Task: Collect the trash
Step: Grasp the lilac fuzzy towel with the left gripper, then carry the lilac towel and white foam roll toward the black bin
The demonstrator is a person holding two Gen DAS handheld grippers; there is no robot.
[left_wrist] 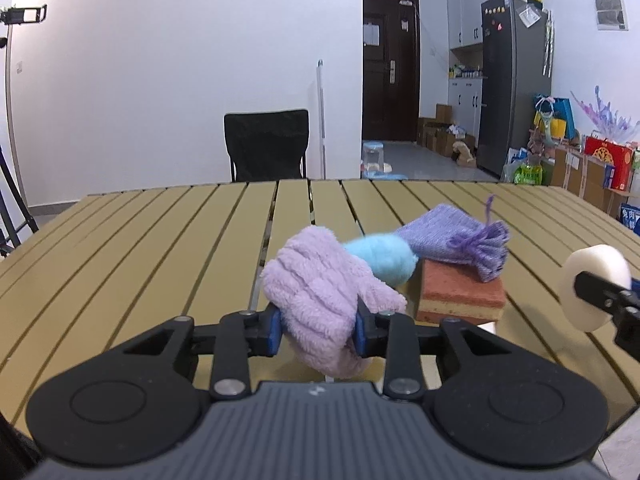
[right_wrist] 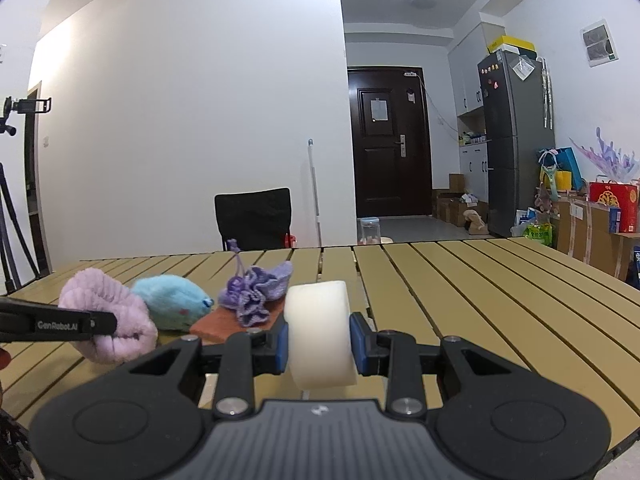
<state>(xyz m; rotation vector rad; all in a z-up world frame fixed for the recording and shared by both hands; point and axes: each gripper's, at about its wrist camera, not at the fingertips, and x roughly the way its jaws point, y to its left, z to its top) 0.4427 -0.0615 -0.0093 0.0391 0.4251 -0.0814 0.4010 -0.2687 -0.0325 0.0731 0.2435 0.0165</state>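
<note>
My left gripper (left_wrist: 318, 330) is pinching a fluffy lilac cloth (left_wrist: 320, 300) between its blue pads (left_wrist: 274, 330), and the bundle bulges above and below the fingers, lifted off the slatted table (left_wrist: 140, 248). My right gripper (right_wrist: 319, 342) is clamped on a white foam roll (right_wrist: 320, 332), held upright between its own blue pads, above the near middle of the table. In the left wrist view that roll (left_wrist: 594, 286) shows at the far right edge, well apart from the cloth.

Just beyond the lilac cloth lies a light blue fuzzy ball (left_wrist: 380, 258), touching it as far as I can tell. To the right of the ball sits an orange-and-yellow sponge block (left_wrist: 460, 296), and a purple knitted pouch (left_wrist: 460, 236) with a drawstring rests on its top.

Past the far edge of the table stands a black chair (left_wrist: 266, 144), with a dark door (left_wrist: 390, 68) and a grey fridge (left_wrist: 514, 80) farther right.
</note>
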